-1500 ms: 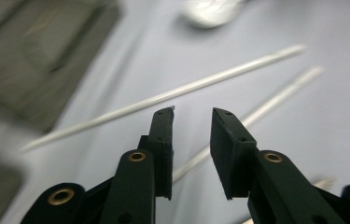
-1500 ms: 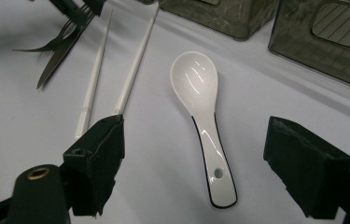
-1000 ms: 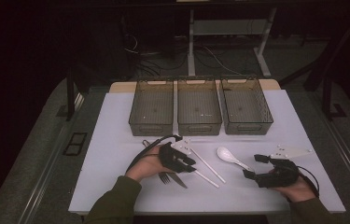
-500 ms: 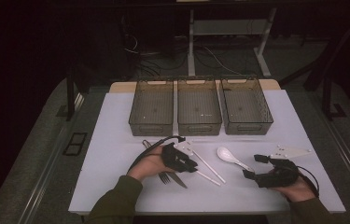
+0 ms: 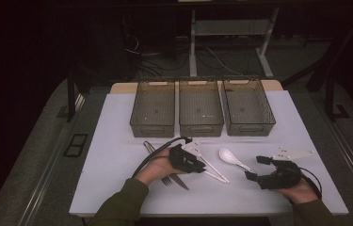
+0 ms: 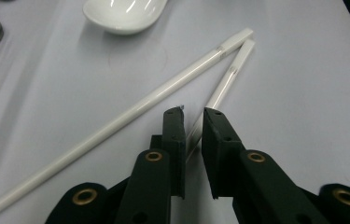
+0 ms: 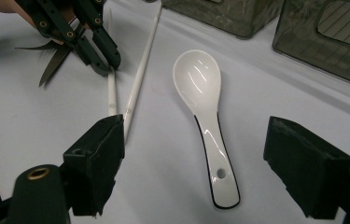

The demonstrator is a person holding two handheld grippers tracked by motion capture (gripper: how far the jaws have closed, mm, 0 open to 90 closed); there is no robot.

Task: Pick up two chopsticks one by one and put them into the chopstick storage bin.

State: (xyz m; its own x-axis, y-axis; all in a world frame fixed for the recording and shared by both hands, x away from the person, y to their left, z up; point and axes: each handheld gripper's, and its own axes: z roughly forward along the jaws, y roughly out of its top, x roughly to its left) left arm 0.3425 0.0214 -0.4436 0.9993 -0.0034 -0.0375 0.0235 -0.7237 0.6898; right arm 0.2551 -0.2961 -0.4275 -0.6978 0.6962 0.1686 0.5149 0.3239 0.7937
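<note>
The left gripper [image 6: 192, 114] has just been closing its jaws around one white chopstick [image 6: 226, 79] lying on the bench [image 5: 117, 141]; a grip looks nearly made, so a lift seems next. The right gripper [image 7: 196, 158] waits, jaws spread, over the white soup spoon [image 7: 200, 88].

Black claws [image 6: 192, 116] with brass-ringed pivots and trailing black cables — olive-green sleeves [image 5: 120, 205] on both forearms.

Glossy white ceramic-looking spoon [image 7: 204, 107], smooth white plastic-looking chopsticks [image 6: 163, 93], translucent smoky plastic bins [image 5: 201, 107], matt tabletop [image 5: 108, 141]
</note>
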